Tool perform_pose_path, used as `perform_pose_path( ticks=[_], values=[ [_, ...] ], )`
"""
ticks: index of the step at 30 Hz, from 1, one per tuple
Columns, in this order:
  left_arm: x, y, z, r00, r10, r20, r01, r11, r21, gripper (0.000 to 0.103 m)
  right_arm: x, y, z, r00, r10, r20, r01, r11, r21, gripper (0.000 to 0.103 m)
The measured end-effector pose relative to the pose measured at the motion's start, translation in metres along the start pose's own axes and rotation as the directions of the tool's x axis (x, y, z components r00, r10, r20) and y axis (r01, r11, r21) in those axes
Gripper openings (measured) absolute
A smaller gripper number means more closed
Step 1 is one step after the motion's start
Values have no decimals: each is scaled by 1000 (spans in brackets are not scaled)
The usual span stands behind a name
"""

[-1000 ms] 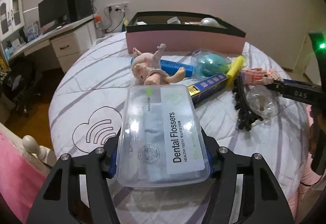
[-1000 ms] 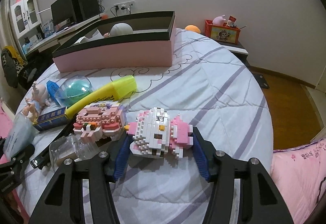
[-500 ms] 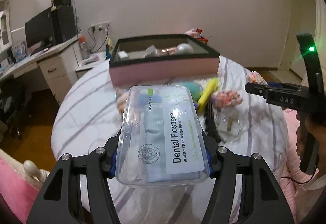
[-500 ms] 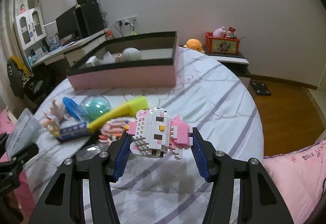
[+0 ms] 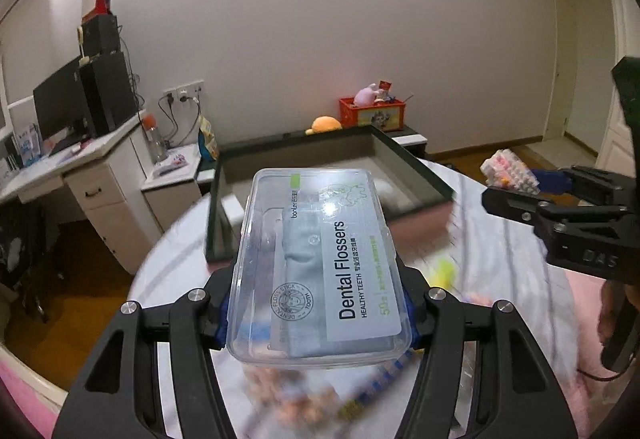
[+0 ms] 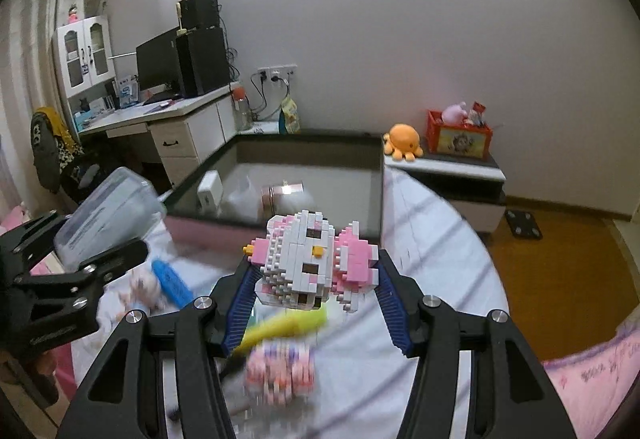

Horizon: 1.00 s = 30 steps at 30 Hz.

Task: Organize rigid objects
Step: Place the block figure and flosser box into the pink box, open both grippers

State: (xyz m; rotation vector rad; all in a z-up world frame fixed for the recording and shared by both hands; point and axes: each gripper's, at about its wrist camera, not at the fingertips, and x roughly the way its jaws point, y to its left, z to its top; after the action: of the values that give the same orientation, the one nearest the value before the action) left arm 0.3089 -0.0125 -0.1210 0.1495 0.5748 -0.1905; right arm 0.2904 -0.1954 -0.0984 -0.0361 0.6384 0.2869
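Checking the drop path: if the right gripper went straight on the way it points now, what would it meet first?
Probably the pink box: its near wall and open inside lie just beyond the block figure in the right gripper. Depth is unclear.

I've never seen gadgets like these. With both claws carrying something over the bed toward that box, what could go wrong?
The brick toy is built of small blocks and is squeezed at its sides by the right claw; pieces might snap off. The floss box is smooth plastic, gripped only at its near end by the left claw, so it could slip or tip. The claws are close together, so they might bump over the storage box.
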Motion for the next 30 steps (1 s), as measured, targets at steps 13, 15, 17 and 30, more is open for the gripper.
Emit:
perform_pose_path(
  ticks=[13,15,17,30],
  values=[
    [118,55,99,995,84,-54,-82,996,41,62,108,3,102,999,2,-44,-5,998,-62,57],
    [138,57,102,991,97,-90,-92,994,58,62,126,1,107,997,13,-73,-17,998,-55,57],
    [159,60,103,988,90,-126,-83,995,62,62,146,1,112,995,9,-103,-15,998,-56,57],
    [235,60,78,955,82,-284,-65,995,70,66,233,-8,89,942,2,-334,-19,999,-47,58]
  ],
)
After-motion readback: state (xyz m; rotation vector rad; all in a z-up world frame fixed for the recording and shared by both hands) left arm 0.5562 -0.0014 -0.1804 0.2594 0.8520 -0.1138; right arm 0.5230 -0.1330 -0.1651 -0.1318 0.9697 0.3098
